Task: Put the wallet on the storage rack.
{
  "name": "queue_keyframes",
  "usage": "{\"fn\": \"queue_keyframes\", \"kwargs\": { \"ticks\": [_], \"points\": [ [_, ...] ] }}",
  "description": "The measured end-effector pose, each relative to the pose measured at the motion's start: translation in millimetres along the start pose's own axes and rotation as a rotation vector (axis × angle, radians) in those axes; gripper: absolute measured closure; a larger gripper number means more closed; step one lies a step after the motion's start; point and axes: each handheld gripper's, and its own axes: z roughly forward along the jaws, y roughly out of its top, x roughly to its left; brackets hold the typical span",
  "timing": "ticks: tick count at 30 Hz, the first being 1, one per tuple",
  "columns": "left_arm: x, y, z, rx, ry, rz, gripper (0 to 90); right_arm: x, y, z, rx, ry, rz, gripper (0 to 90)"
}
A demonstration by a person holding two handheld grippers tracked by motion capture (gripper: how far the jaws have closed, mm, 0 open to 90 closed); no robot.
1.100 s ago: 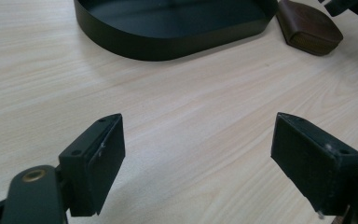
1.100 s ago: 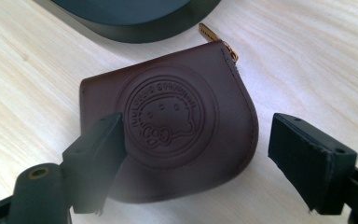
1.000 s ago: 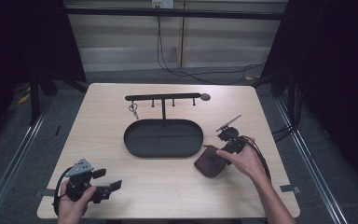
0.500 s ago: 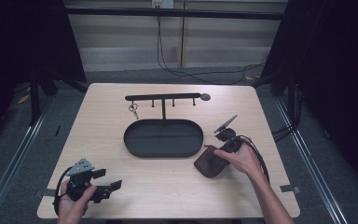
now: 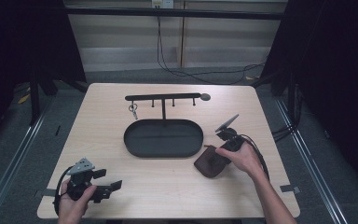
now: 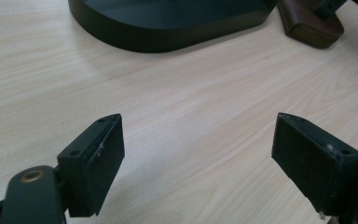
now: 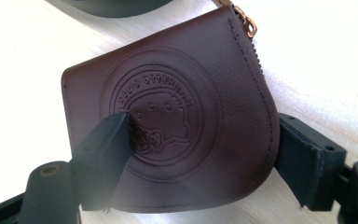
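Nearest to us, at the front left corner of the pale wooden surface [image 5: 270, 121], our left hand [image 5: 72, 205] holds the left hand-held gripper [image 5: 103, 183] low over the wood. In the left gripper view its two black jaws stand wide apart with only bare wood grain between them, so it is spread and grips nothing. A grey three-cornered plate sits on its top and its cable loops round beside our hand.

Further in and to the right, our right hand [image 5: 244, 158] holds the right hand-held gripper [image 7: 200, 154] down at a dark brown leather coin pouch [image 5: 210, 163] that lies flat on the surface, just beside the right end of the tray. In the right gripper view the pouch [image 7: 172, 107] lies between the jaws: the left jaw overlaps its embossed round stamp and the right jaw sits at its curved, stitched edge. The jaws are parted to the pouch's width; we cannot tell whether they are pressing on it. A brass zip pull [image 7: 248, 18] shows at the pouch's far corner.

Beyond, in the middle of the surface, lies a black oval tray [image 5: 135, 147]. Behind it stands a black rail [image 5: 162, 97] on a post, with short pegs hanging from it and a small set of keys [image 5: 133, 109] on the left peg.
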Motion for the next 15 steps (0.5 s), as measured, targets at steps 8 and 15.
{"fn": "queue_keyframes", "kwargs": {
  "ticks": [8,15],
  "points": [
    [1.7,-0.1,-1.4,-0.003,-0.001,-0.002,17.0,-1.8,-2.6,-7.8,-0.029,-0.018,0.035,37.5],
    [1.9,-0.2,-1.2,-0.001,0.001,-0.002,17.0,-2.1,-3.8,-19.0,-0.057,-0.03,0.05,53.4]
  ]
}}
